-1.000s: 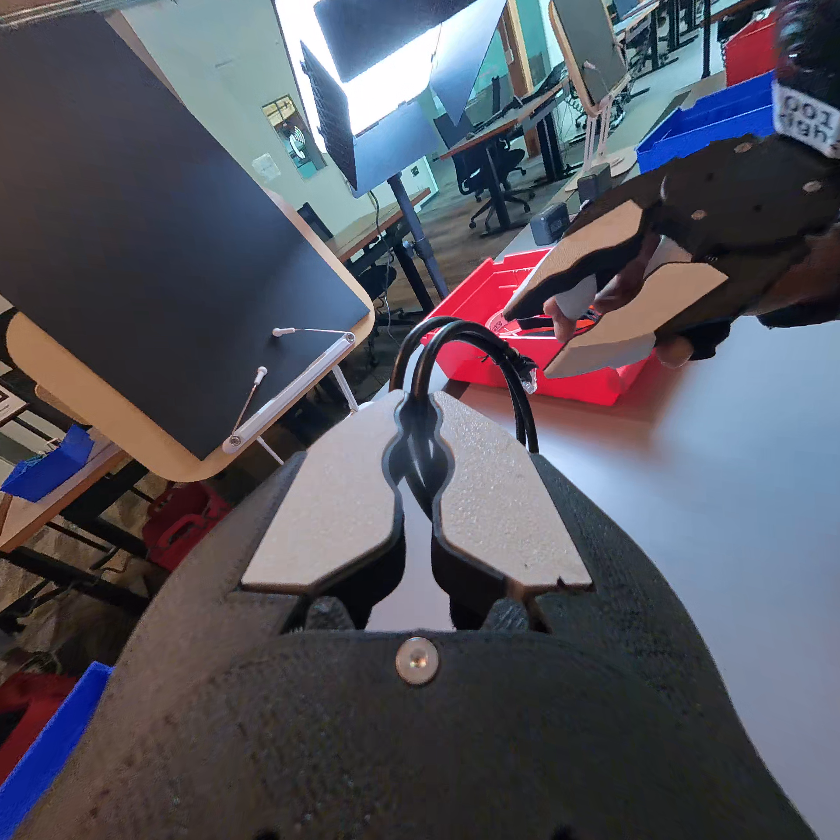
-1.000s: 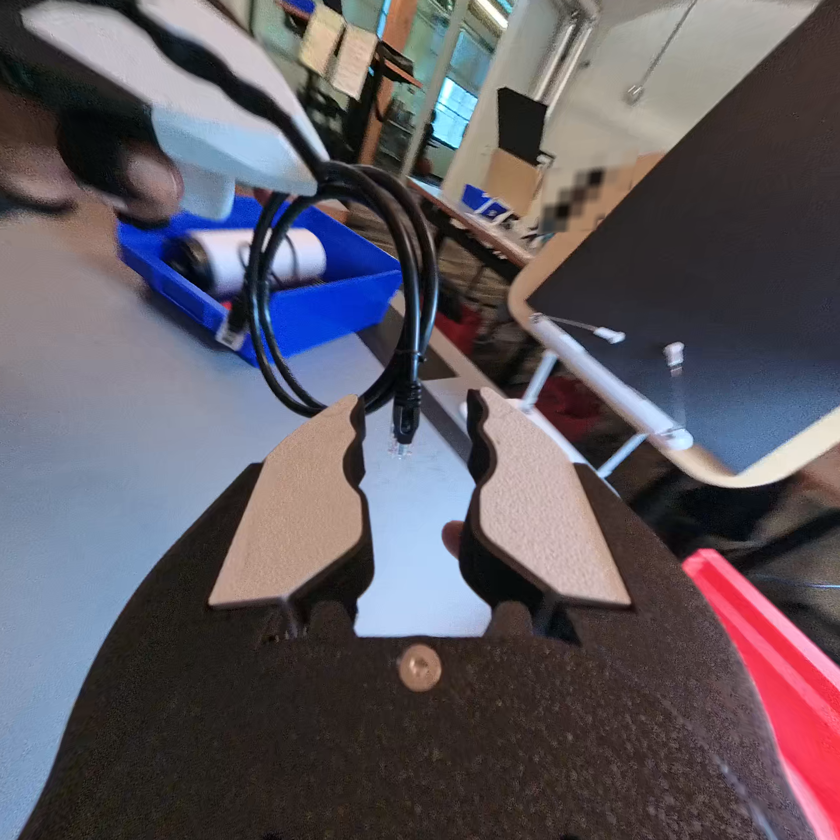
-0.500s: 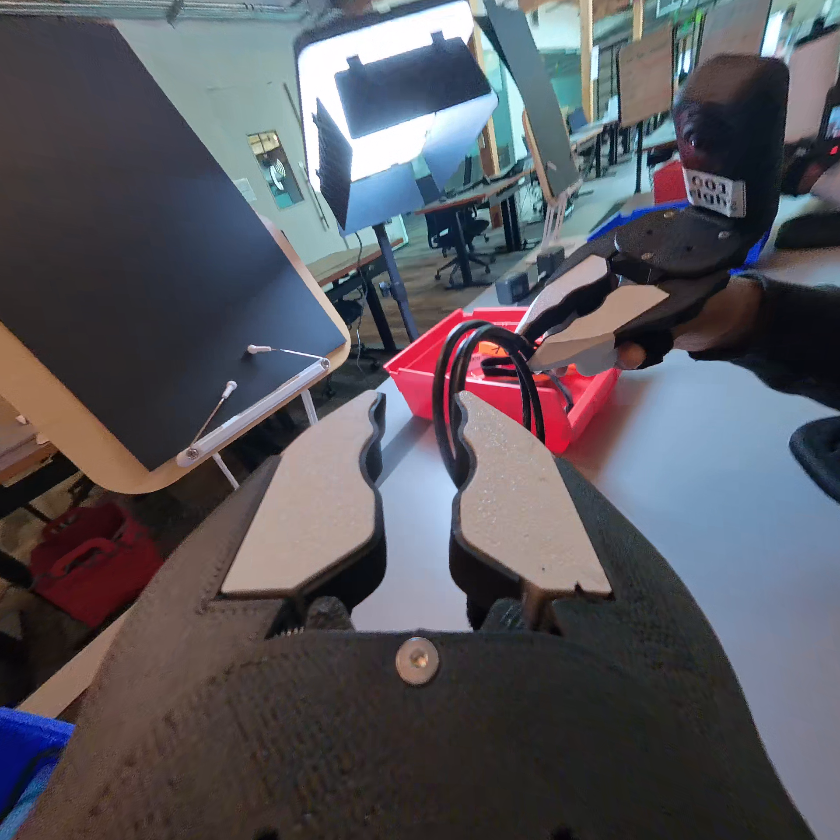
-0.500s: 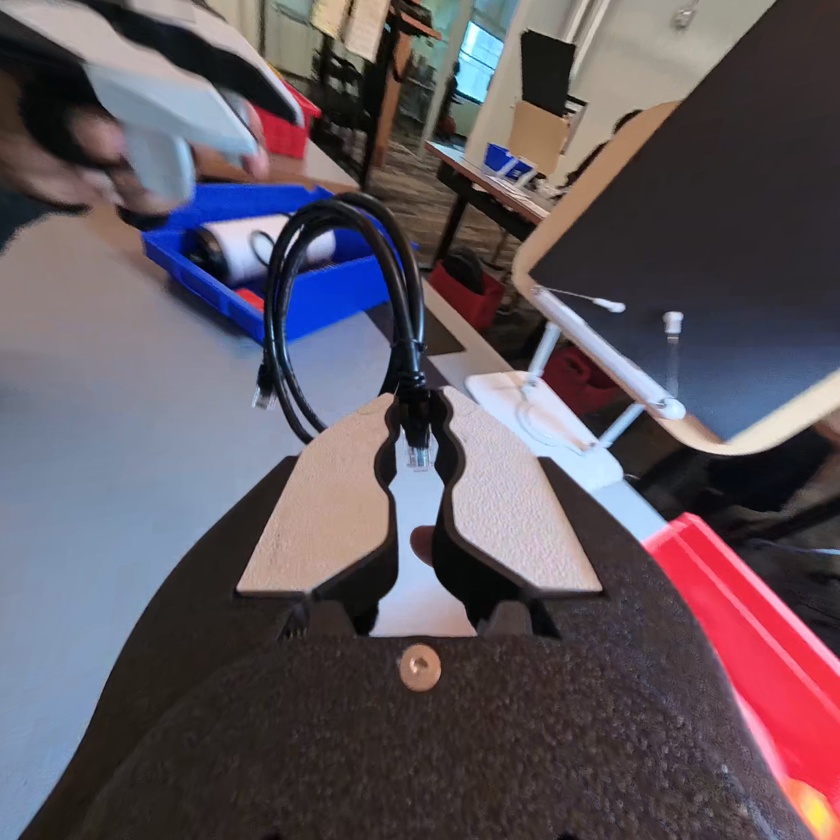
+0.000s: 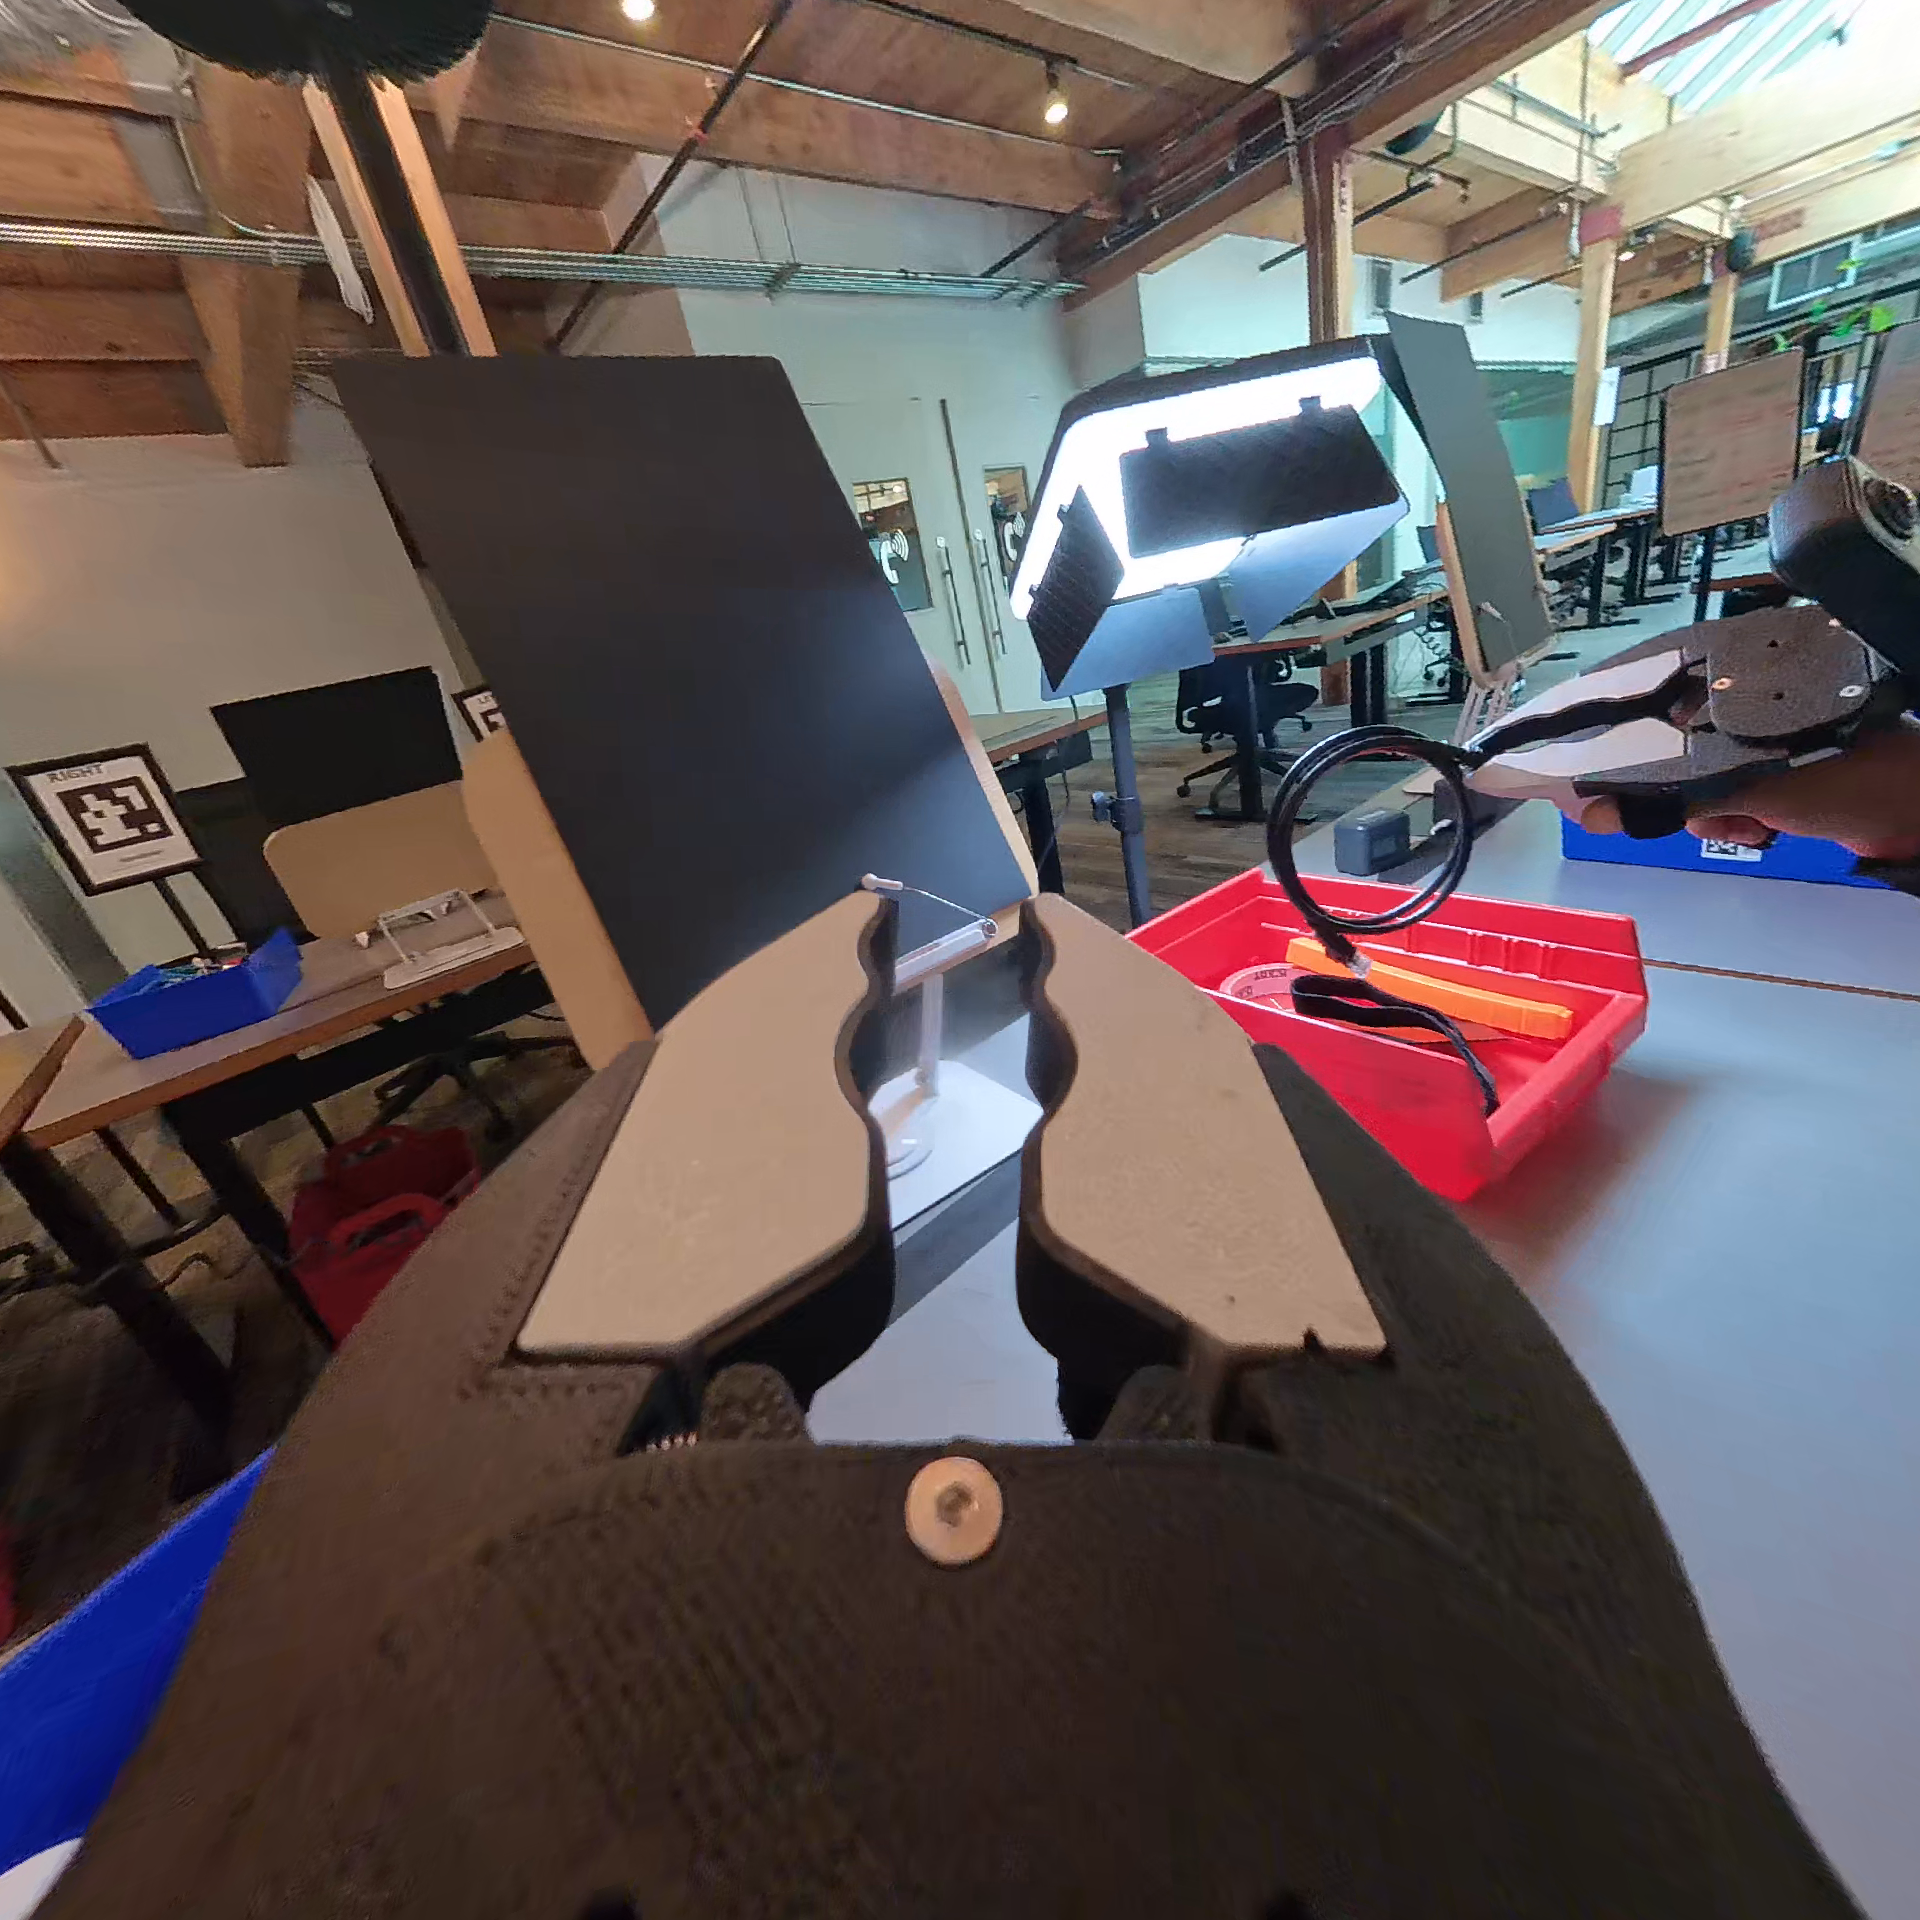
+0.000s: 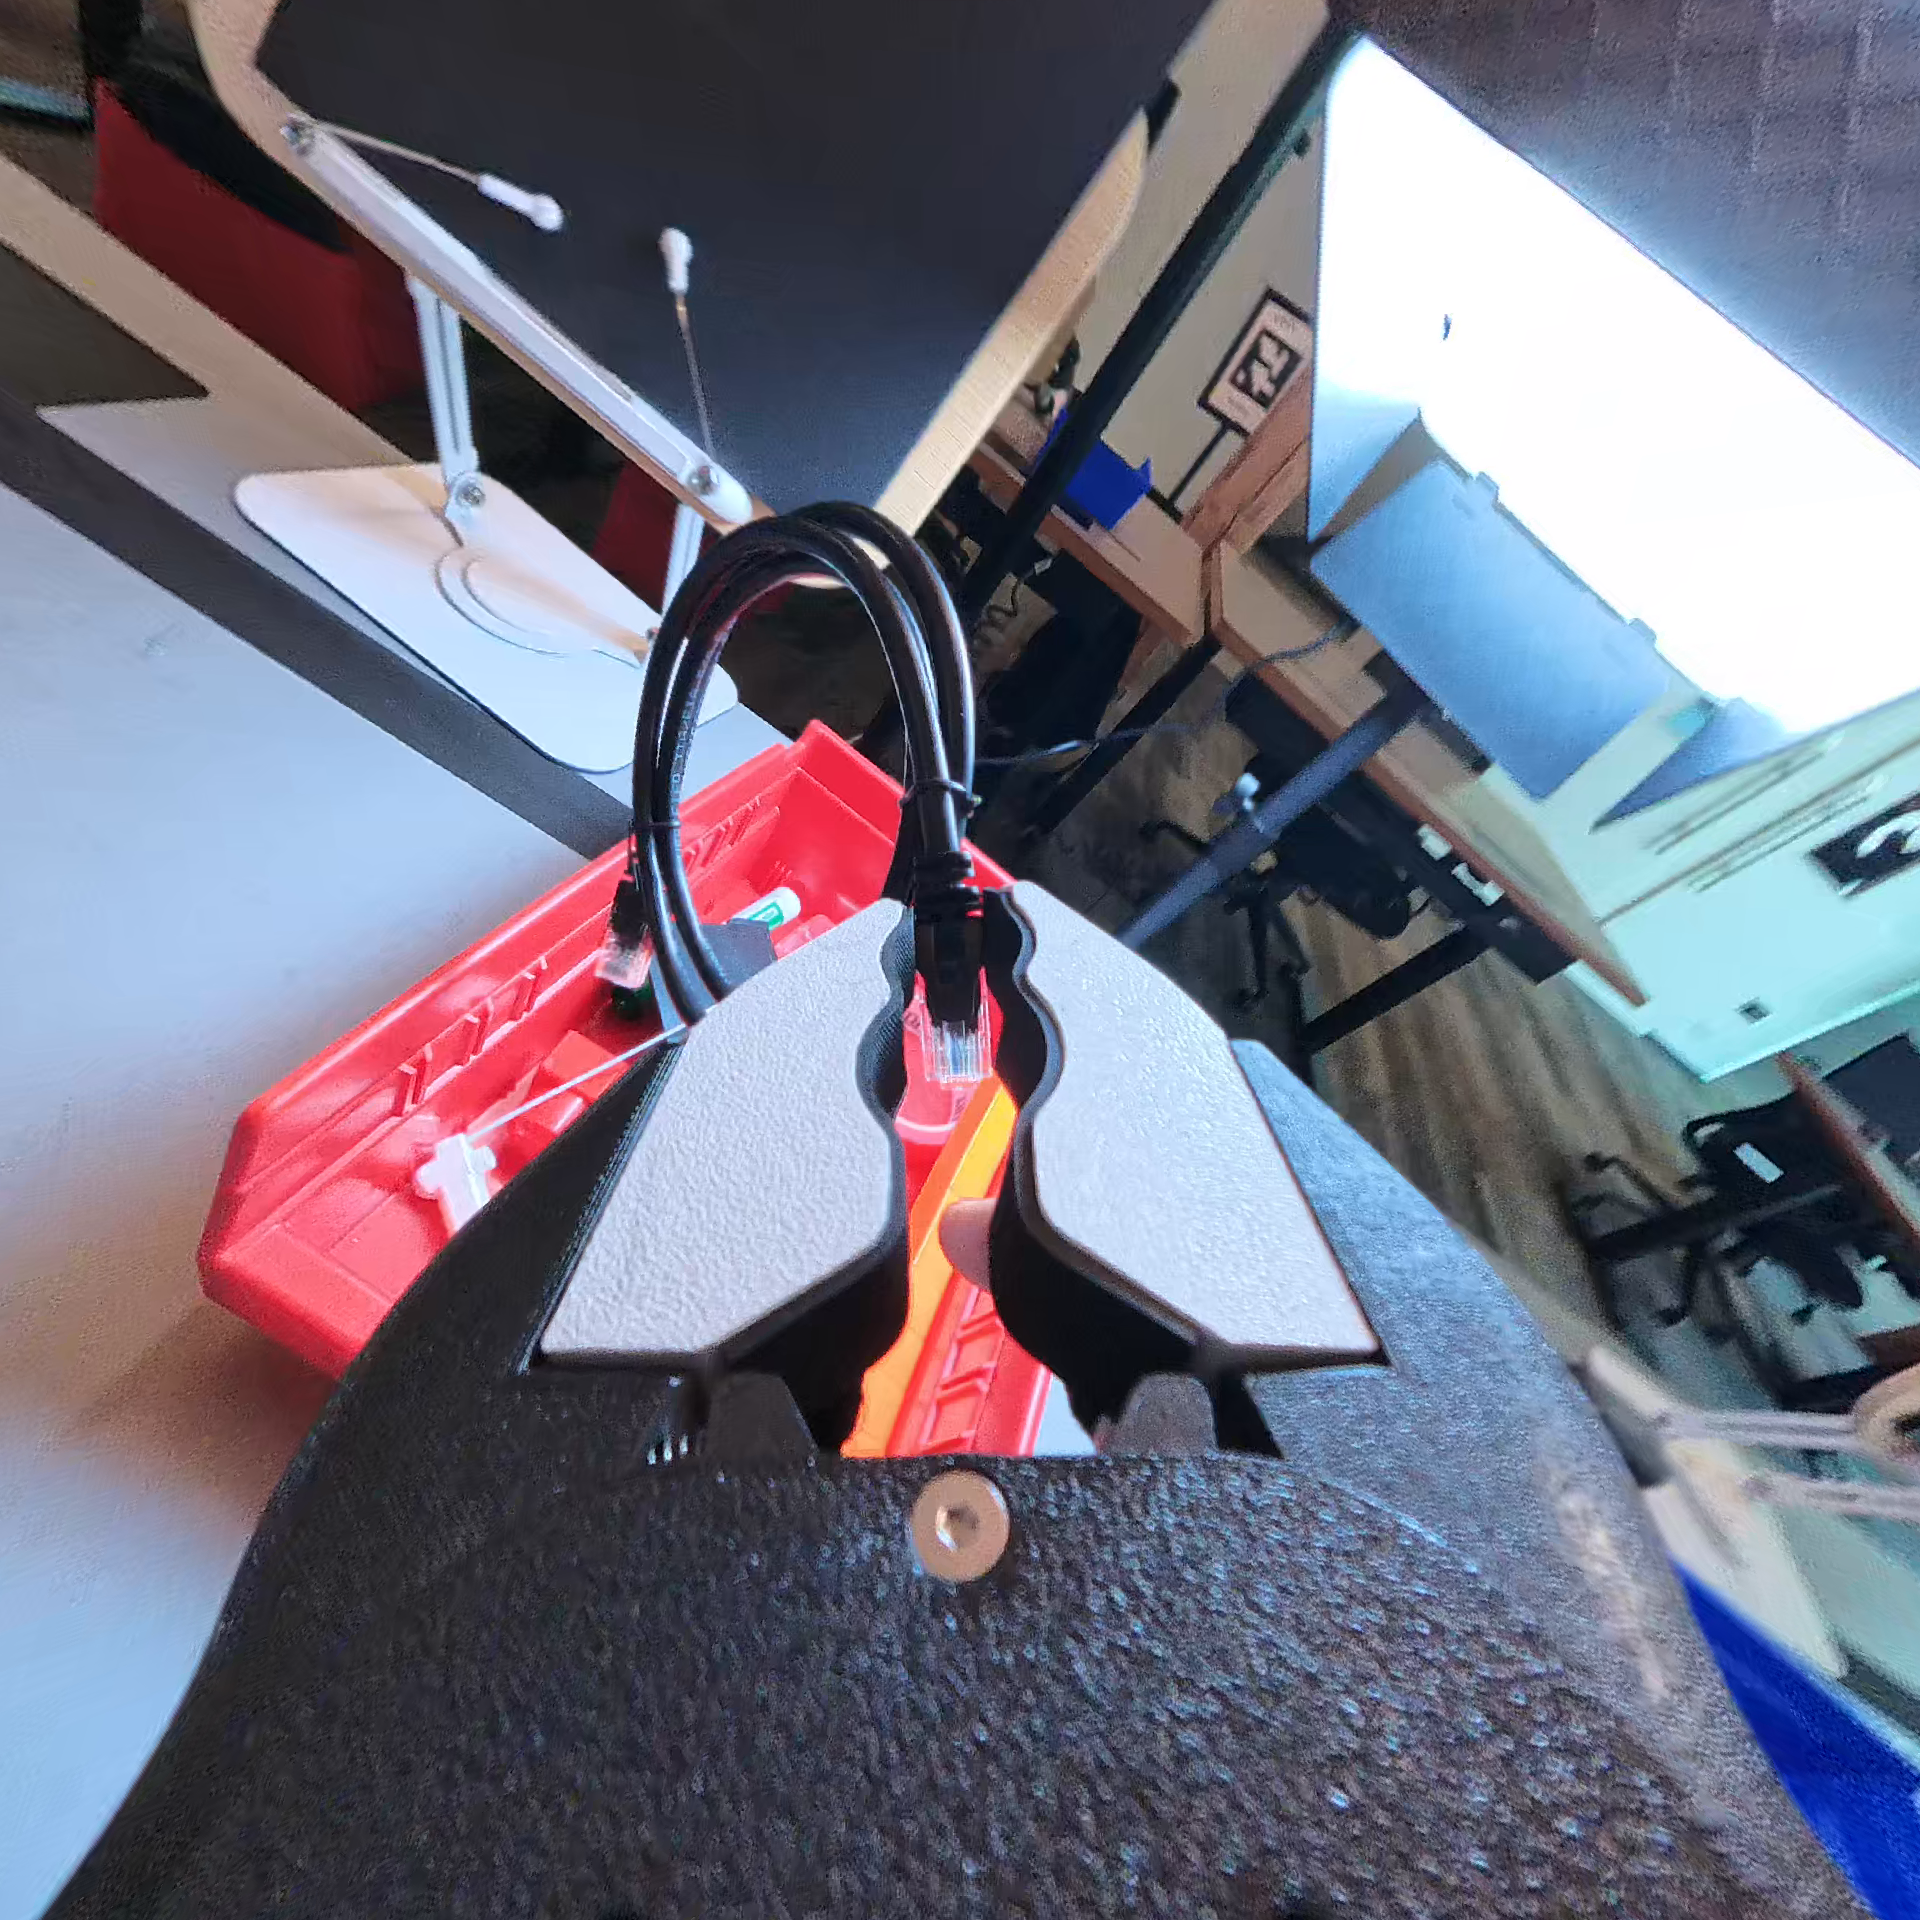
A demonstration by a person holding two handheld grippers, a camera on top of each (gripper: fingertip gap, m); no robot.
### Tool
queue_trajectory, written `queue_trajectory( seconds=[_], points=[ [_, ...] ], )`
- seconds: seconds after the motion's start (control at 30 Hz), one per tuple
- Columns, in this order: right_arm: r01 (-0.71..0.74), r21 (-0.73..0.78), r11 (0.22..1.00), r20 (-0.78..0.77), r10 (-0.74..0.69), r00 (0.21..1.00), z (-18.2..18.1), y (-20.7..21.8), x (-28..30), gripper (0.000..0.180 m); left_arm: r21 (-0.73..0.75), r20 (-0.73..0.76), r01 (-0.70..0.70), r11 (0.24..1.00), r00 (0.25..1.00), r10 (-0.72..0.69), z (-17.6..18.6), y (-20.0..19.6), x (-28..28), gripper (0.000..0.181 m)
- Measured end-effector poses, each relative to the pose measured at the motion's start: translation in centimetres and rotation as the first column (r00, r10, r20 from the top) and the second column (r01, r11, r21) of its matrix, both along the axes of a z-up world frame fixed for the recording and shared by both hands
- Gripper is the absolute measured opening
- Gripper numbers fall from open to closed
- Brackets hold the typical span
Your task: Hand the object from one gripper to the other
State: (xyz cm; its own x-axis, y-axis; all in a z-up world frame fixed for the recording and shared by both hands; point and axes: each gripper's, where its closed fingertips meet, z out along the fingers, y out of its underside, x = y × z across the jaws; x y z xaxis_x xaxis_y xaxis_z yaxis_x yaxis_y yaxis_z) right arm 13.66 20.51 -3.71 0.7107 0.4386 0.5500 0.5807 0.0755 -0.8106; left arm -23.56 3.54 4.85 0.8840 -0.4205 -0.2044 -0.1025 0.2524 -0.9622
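Your left gripper (image 5: 954, 925) stood apart and empty over the grey table (image 5: 1714, 1299). Your right gripper (image 6: 954, 914) pinched the coiled black network cable (image 6: 810, 665) above the red bin (image 5: 1538, 1049). Farther off stood a tilted black board (image 5: 665, 644) and lit studio lamp (image 5: 1216, 499).

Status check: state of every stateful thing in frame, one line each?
left gripper: jaws open, nothing between them.
right gripper: jaws shut on the cable near one plug.
black network cable: coiled and tied, held in the air over the red bin, its other plug hanging free.
red bin: open-topped, on the table, holding an orange strip and small parts.
studio light panel: on.
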Motion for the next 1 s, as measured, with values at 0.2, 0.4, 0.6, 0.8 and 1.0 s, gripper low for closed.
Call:
queue_trajectory(
  seconds=[0.2,0.4,0.6,0.8,1.0],
  points=[
    [0.054,-0.285,0.957,-0.136,-0.096,0.986,-4.4,2.0,3.0,0.013,0.009,0.022,-0.024,1.000,0.999,0.024,0.6,-0.4,-1.2,0.021],
    [0.073,-0.526,0.848,-0.135,-0.168,0.976,-10.5,3.2,4.8,0.013,0.002,0.011,-0.043,0.999,0.999,0.043,0.5,-0.3,-1.6,0.020],
    [0.145,-0.316,0.938,-0.104,-0.186,0.977,-7.2,4.0,5.1,0.032,-0.012,0.015,-0.056,0.998,0.998,0.056,0.3,-0.1,-2.3,0.021],
    [0.054,-0.177,0.983,-0.214,-0.092,0.972,-2.7,2.7,3.8,0.033,-0.040,0.026,-0.076,0.996,0.997,0.077,-0.3,0.4,-3.4,0.021],
    [-0.001,-0.073,0.997,-0.240,-0.017,0.971,0.3,1.1,2.8,0.029,-0.084,0.026,-0.122,0.989,0.992,0.124,-1.1,0.9,-5.2,0.022]
  ],
)
